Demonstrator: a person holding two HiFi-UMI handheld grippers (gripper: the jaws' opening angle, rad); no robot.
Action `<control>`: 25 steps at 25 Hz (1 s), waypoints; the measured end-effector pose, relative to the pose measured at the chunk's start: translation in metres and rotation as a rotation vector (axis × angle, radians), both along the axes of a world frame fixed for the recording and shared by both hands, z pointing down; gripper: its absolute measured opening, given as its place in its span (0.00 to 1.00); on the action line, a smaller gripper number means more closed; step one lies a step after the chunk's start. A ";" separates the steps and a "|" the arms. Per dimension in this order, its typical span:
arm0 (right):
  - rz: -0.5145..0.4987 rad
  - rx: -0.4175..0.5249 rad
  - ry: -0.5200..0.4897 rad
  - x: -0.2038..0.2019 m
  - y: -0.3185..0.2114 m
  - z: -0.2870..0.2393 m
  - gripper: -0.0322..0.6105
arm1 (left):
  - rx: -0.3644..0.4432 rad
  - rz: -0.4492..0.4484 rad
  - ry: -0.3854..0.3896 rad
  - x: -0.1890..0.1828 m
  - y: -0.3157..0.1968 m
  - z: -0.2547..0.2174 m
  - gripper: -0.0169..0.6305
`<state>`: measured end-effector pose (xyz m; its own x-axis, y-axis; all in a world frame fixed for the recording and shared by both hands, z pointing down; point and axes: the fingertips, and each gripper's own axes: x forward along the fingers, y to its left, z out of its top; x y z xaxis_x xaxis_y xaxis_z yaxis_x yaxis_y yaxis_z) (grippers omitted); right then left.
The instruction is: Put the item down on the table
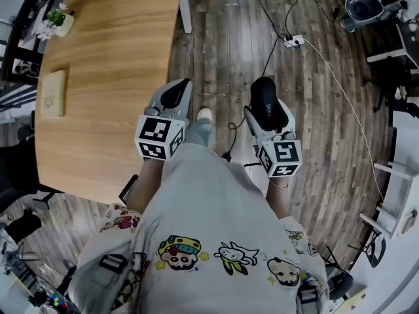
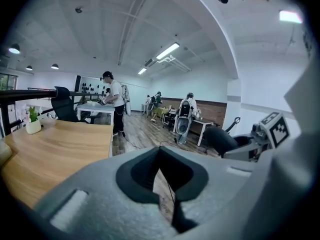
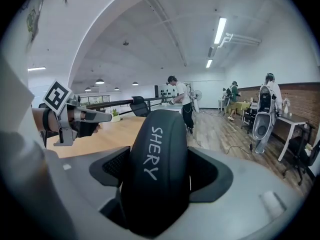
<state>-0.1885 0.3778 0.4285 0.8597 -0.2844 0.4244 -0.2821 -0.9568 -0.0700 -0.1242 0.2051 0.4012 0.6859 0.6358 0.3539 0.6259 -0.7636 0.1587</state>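
Black oblong case [image 3: 159, 164], white lettering "SHERY" on its back, is pinched between the jaws of the right gripper [image 1: 270, 120] and stands up out of them. Head view puts it over the wood plank floor [image 1: 314, 110], well apart from the tabletop [image 1: 111, 64] and to the right of its near edge.

Left gripper [image 1: 173, 97]: jaws drawn together, only a slit of floor showing between them, nothing held. It hangs just off the tabletop's right edge.

On the tabletop: pale wooden block [image 1: 52, 93] near the left side, small potted plant [image 1: 57, 19] at the far corner; the rest is bare.

Progress, as judged: nothing done yet beyond having the case in grip. Left to do: carry it across over the tabletop, lower until it rests, then let the jaws part.
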 end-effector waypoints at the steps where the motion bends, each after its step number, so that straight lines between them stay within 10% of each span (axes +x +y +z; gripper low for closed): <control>1: -0.002 -0.001 0.003 0.014 0.000 -0.002 0.62 | -0.001 -0.002 -0.002 0.012 0.000 0.000 0.03; 13: -0.019 -0.003 -0.014 0.114 -0.027 -0.006 0.62 | -0.015 -0.011 -0.020 0.109 -0.019 0.003 0.03; 25: -0.175 -0.043 -0.043 0.162 -0.077 0.003 0.62 | -0.042 -0.162 -0.050 0.129 -0.073 0.023 0.03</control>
<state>-0.0264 0.3012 0.4316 0.7793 -0.4092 0.4747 -0.4424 -0.8956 -0.0457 0.0043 0.1318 0.4238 0.7631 0.5331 0.3654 0.4857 -0.8460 0.2201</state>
